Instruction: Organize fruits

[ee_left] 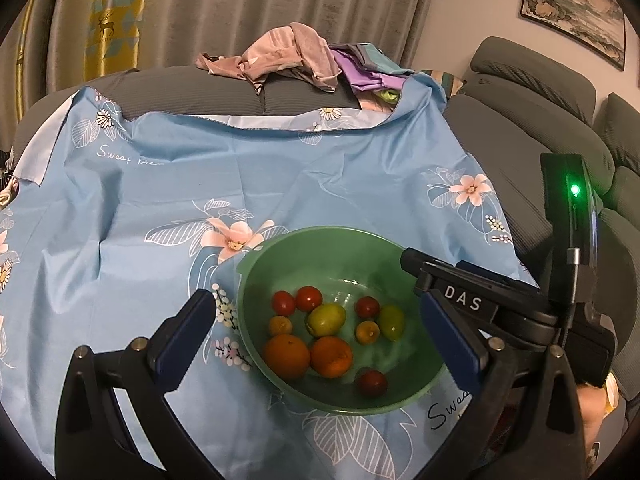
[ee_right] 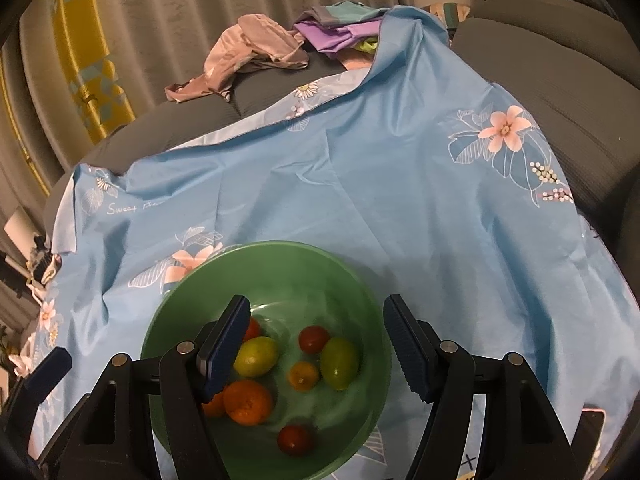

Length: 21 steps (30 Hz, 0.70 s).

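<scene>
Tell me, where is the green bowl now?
In both views the green bowl sits on the blue flowered cloth, near its front edge, below the open right claw.

"DAS" in white letters on the right tool (ee_left: 463, 303). Blue floral cloth (ee_left: 280, 184) reads "Sweet" far left; again near right, partly hidden.

Both cameras look down and forward from close above the near edge of the blue cloth (ee_left: 280, 184). The left view sits further left and back; the right hangs nearer over the bowl (ee_right: 280, 256). Both share bowl, cloth and far clothes (ee_left: 280, 56).
</scene>
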Motion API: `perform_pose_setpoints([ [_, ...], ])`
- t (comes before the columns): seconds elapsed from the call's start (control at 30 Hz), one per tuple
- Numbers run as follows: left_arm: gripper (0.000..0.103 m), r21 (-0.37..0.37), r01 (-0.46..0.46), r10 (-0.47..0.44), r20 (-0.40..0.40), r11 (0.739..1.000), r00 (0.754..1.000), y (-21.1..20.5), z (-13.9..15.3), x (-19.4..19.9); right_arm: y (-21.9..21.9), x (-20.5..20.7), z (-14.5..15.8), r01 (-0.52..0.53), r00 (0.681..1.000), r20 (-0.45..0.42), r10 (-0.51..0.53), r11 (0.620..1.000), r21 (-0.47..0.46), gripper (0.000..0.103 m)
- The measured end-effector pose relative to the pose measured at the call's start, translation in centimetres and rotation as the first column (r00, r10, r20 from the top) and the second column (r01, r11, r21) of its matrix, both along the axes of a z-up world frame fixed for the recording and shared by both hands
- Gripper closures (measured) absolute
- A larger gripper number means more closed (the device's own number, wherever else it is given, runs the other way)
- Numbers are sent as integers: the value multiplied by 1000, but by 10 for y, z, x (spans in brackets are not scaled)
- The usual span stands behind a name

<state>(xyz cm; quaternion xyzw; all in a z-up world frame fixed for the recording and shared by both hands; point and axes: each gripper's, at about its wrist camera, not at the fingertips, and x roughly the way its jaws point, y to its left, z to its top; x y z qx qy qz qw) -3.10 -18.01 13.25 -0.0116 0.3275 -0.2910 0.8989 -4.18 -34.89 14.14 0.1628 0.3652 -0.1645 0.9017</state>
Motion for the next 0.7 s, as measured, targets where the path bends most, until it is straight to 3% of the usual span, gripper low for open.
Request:
perform_pose_setpoints([
  [0.7,1,16,0,-1,12,1000,1000,26,4,-6,10,4,9,-30,1000,8,31,999,-44,33],
])
